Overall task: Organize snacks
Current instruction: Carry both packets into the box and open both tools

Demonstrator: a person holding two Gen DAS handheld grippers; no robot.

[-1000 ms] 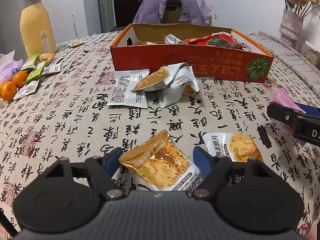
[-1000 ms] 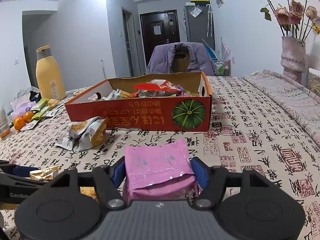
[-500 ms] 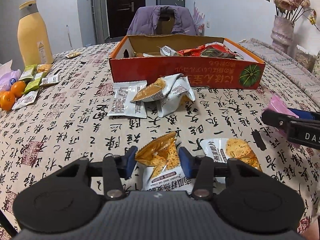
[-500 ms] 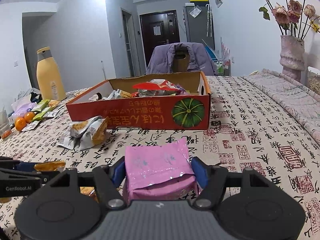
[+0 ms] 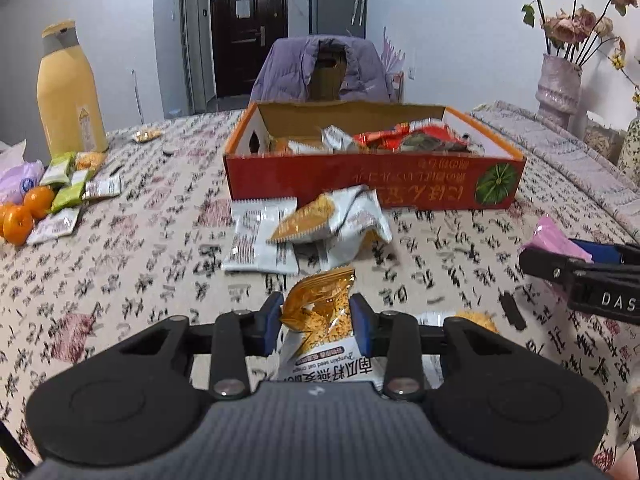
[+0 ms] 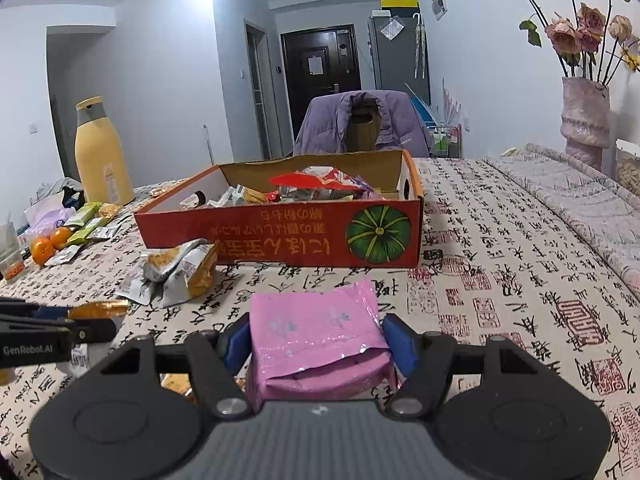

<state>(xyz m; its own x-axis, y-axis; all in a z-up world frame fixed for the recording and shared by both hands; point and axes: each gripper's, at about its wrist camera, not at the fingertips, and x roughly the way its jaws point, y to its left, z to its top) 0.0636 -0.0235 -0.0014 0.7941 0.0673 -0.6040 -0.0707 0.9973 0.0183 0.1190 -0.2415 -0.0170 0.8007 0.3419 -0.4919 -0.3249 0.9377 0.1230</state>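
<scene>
Over the patterned tablecloth (image 5: 140, 248), the left gripper (image 5: 316, 320) points level toward the red box (image 5: 372, 184), clenched on an orange cracker packet (image 5: 320, 308), while the right gripper (image 6: 316, 340) beside it squeezes a pink packet (image 6: 316, 336), more packets (image 5: 304, 232) lying ahead.

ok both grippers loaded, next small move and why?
Probably carry both forward over the red box and release. The left gripper is shut on the orange packet, the right gripper on the pink packet, and the open box, already holding snacks, sits straight ahead of both.
</scene>
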